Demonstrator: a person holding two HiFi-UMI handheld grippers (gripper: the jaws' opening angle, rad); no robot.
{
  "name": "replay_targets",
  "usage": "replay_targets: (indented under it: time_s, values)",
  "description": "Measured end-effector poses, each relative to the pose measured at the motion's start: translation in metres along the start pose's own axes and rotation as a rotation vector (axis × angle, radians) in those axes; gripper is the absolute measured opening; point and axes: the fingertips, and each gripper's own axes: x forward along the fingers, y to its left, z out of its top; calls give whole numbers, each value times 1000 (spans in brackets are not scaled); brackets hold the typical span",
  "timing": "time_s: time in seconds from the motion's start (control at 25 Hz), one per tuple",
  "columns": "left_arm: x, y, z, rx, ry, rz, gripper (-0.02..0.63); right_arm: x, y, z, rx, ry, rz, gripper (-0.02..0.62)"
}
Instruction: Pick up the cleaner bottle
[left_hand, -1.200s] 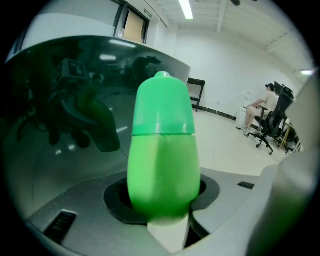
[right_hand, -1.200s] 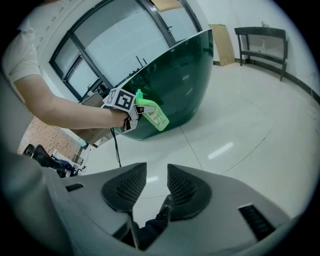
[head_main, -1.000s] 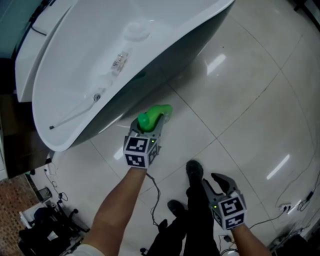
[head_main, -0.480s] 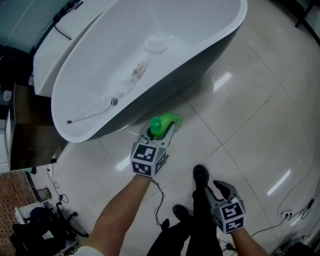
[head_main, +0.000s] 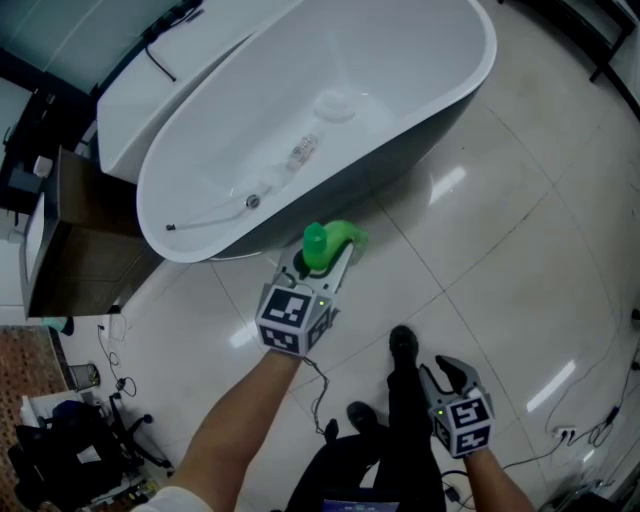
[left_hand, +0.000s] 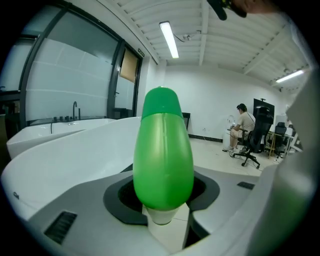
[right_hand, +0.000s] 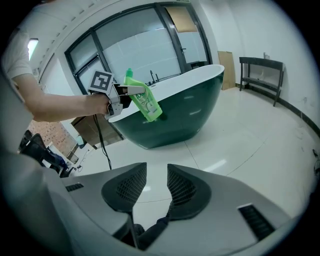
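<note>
The green cleaner bottle (head_main: 325, 243) hangs in the air off the floor, beside the bathtub (head_main: 488, 60). My left gripper (head_main: 322, 264) is shut on it, one jaw on each side of its body. In the left gripper view the bottle (left_hand: 162, 160) fills the middle, cap end away from the camera, between the jaws of the left gripper (left_hand: 162, 202). The right gripper view shows the bottle (right_hand: 144, 103) tilted in the left gripper (right_hand: 131, 92), in front of the dark green tub (right_hand: 170, 117). My right gripper (head_main: 447, 372) hangs low at the right, open, with only floor between its pads (right_hand: 131, 187).
A wooden cabinet (head_main: 90, 250) stands left of the tub. Cables and gear (head_main: 70, 430) lie on the floor at the lower left. The person's legs and shoes (head_main: 400, 345) are between the arms. A black bench (right_hand: 260, 70) stands along the far wall. A seated person (left_hand: 245, 122) is far off.
The left gripper has risen with the green bottle held in it, lifting it off the floor by the tub. The right gripper has also come up a little, still with nothing in it.
</note>
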Motion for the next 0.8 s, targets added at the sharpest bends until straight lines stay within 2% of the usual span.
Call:
replay_targets:
  time_s: [0.4, 0.8]
  values:
    - [-78, -3, 78, -1, -106, 56, 167, -63, 8, 24, -73, -47, -44, 138]
    - [-142, -11, 138, 1, -180, 84, 167, -107, 28, 46, -108, -95, -50, 138]
